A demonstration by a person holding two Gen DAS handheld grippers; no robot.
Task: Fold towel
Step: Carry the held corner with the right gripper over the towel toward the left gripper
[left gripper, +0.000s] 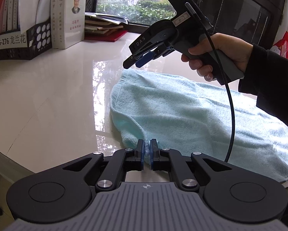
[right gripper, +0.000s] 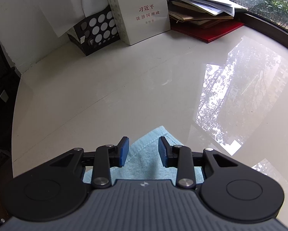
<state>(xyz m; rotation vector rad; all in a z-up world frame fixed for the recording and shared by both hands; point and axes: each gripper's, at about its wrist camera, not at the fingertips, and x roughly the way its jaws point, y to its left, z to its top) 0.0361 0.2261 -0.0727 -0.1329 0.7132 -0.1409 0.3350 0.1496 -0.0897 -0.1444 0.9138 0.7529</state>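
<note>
A light blue towel (left gripper: 182,111) lies spread on the glossy white table (left gripper: 57,96). My left gripper (left gripper: 147,150) is shut on the towel's near edge, and a pinch of cloth shows between the blue pads. A hand (left gripper: 221,52) holds my right gripper (left gripper: 136,61) just above the towel's far corner. In the right wrist view that gripper (right gripper: 144,146) stands open. The towel corner (right gripper: 153,136) lies below, between the spread fingers, and the pads do not press on it.
At the back stand a white book (left gripper: 68,17), a black perforated file holder (left gripper: 24,42) with papers, and a stack of folders (left gripper: 105,28) on a red cover. A window runs behind them. The table's curved near edge (left gripper: 18,165) is at lower left.
</note>
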